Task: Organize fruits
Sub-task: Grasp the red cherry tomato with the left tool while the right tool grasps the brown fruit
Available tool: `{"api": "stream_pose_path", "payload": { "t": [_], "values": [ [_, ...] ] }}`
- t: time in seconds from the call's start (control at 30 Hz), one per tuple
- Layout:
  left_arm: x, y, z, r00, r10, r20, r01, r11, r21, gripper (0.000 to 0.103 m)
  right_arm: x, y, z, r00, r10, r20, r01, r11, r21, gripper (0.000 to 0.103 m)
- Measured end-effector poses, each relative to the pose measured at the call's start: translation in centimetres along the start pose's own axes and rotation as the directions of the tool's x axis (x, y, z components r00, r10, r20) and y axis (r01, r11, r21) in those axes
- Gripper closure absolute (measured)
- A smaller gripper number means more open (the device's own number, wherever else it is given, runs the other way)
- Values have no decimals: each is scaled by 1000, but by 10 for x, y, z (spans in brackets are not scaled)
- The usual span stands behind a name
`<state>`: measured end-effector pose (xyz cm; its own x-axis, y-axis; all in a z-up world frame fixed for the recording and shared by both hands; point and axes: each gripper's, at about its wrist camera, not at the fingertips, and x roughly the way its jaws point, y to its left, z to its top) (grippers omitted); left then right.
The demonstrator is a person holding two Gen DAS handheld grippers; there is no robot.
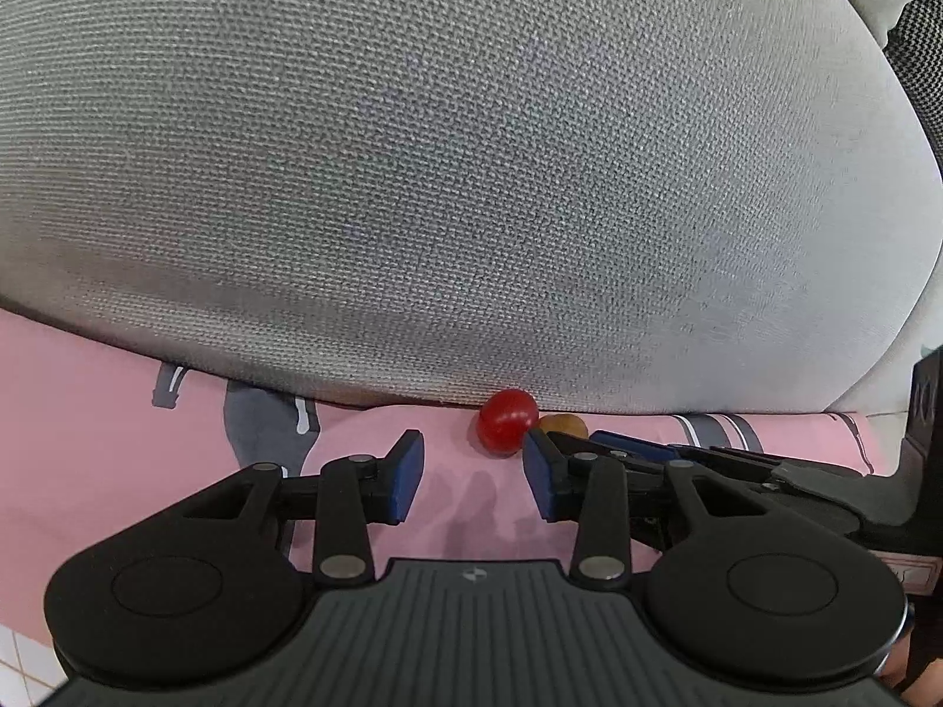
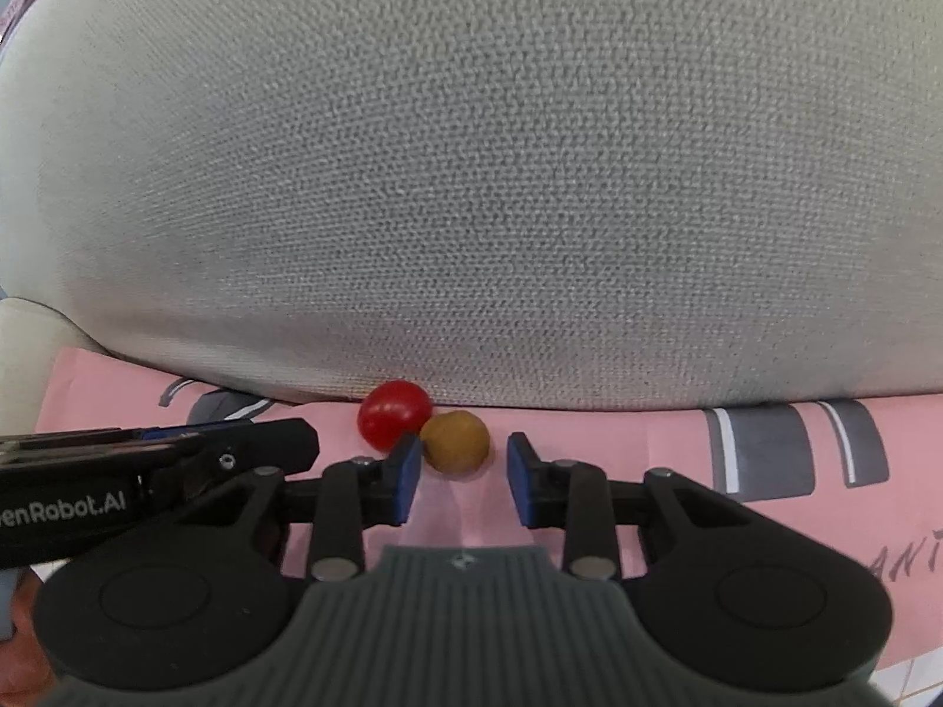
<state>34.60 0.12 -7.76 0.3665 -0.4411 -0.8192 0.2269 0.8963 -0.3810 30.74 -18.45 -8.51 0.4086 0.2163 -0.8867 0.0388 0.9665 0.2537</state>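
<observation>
A red cherry tomato [image 1: 507, 417] [image 2: 393, 412] and a small brown round fruit [image 1: 563, 424] [image 2: 457, 442] lie touching on a pink printed cloth [image 1: 118, 442] [image 2: 619, 442], right against a big grey cushion [image 1: 471, 177] [image 2: 471, 177]. My left gripper [image 1: 474, 471] is open just short of the tomato, with only cloth between its blue pads. My right gripper [image 2: 462, 471] is open too. The brown fruit sits just past its fingertips, close to the left pad [image 2: 408, 474]. The two grippers lie side by side and nearly touch, each showing in the other's view.
The grey cushion bulges over the back of the cloth and fills most of both views. Grey printed shapes [image 2: 795, 448] mark the pink cloth. Pale tiled floor [image 1: 23, 660] shows at the near left corner. A dark checked fabric [image 1: 925, 29] is at the far right.
</observation>
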Motion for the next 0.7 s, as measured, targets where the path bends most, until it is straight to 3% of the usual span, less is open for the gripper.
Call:
{"api": "stream_pose_path", "payload": {
  "t": [0.2, 0.37, 0.6, 0.7],
  "values": [
    [8, 0, 0, 1000, -13, -11, 13, 1000, -2, 58, 2, -3, 0, 1000, 13, 1, -13, 1000, 0, 81],
    [19, -11, 0, 1000, -20, -15, 21, 999, 24, 58, -18, -12, 3, 998, -33, 46, 32, 999, 2, 81],
    [41, -32, -1, 1000, 4, -25, -2, 997, 78, 58, -40, -27, 2, 995, -58, 81, 55, 998, 37, 81],
    [51, -40, -4, 998, 52, -26, -50, 995, 91, 58, -41, -30, -1, 995, -65, 76, 62, 997, 43, 81]
  ]
}}
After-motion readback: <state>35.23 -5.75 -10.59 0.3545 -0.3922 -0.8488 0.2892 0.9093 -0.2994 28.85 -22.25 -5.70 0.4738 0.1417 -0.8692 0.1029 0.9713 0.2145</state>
